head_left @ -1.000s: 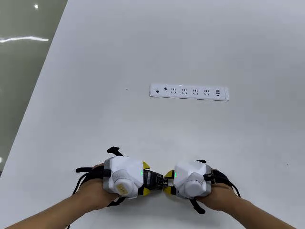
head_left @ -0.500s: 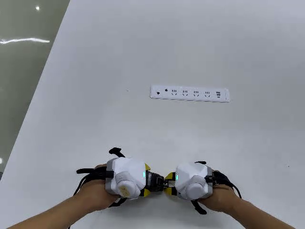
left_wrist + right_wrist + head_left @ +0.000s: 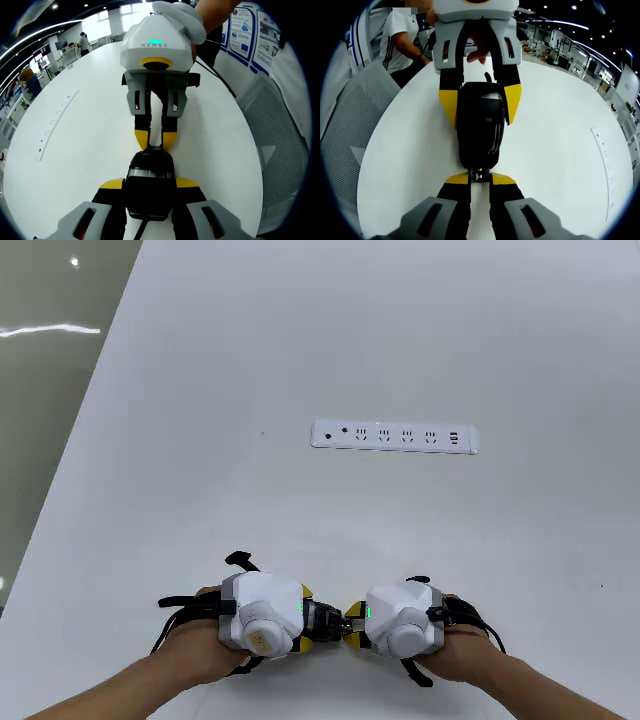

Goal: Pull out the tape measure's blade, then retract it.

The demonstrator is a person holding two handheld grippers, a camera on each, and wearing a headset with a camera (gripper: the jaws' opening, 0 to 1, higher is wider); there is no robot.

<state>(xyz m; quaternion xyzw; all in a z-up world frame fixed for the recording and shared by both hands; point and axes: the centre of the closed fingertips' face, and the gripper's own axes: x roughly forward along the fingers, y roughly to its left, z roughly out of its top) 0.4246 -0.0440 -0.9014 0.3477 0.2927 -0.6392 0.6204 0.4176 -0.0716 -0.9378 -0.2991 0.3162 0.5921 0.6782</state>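
At the near edge of the white table (image 3: pixel 420 330), just in front of the person, the black tape measure (image 3: pixel 480 125) is held low between two grippers set nose to nose. The left gripper (image 3: pixel 150 183) clamps the case across its sides, its yellow-tipped jaws parted only by the width of the case. The right gripper (image 3: pixel 480 179) faces it with its jaws nearly together, pinching the small metal end hook (image 3: pixel 479 173) at the mouth of the case. No length of blade shows between hook and case.

Compared with a second ago, the two grippers stand in almost the same places, and the gap between them has not widened. Both grips thus look set, and the blade is judged to be fully in. Whether the pull is about to begin or the retraction has ended cannot be told.

A white power strip (image 3: pixel 394 436) lies well apart, farther up the table.
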